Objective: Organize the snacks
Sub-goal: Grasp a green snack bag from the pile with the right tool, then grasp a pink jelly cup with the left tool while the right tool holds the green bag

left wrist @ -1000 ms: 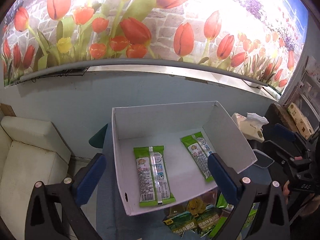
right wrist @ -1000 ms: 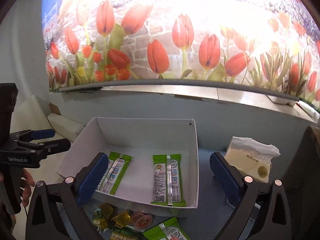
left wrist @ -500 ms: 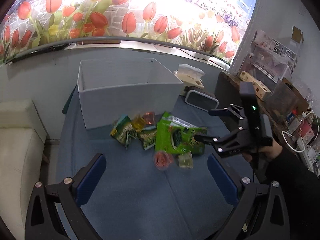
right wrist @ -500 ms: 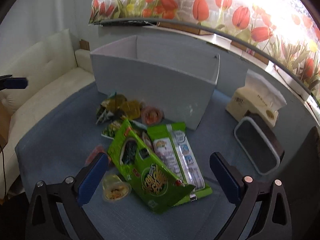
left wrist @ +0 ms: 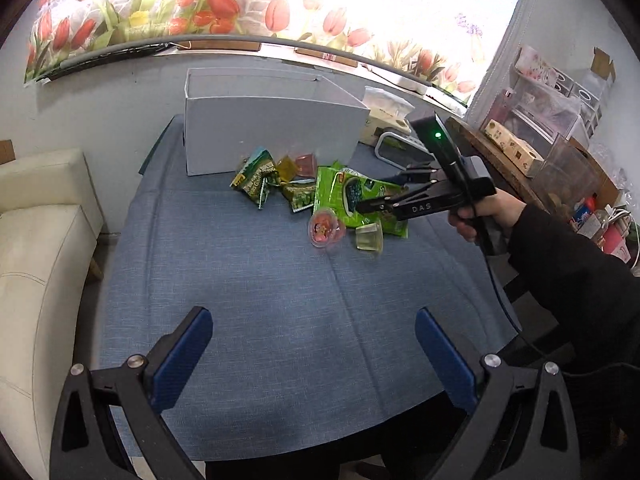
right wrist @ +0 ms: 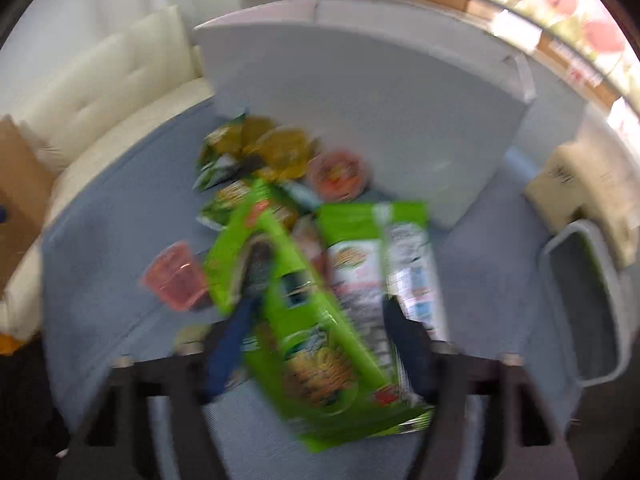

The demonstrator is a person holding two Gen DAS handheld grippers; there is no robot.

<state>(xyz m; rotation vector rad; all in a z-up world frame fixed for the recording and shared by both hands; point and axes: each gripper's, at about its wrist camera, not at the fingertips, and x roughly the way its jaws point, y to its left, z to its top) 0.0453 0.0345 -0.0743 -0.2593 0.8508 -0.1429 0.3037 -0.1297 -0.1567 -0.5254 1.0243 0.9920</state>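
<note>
Reading "DAS" on right gripper [left wrist: 370,200] over green snack bag [left wrist: 352,200].

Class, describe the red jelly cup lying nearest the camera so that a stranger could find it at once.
Start at the white box on the blue table. Snacks lie before it. Nearest the camera lie two cups: the red jelly cup is round, pink-red, with a cartoon lid; its neighbour is pale yellow.

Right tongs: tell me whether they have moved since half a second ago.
Yes. In the left wrist view the right tongs have come forward over the big green bag, toward the white box; earlier they were short of the bag.
</note>
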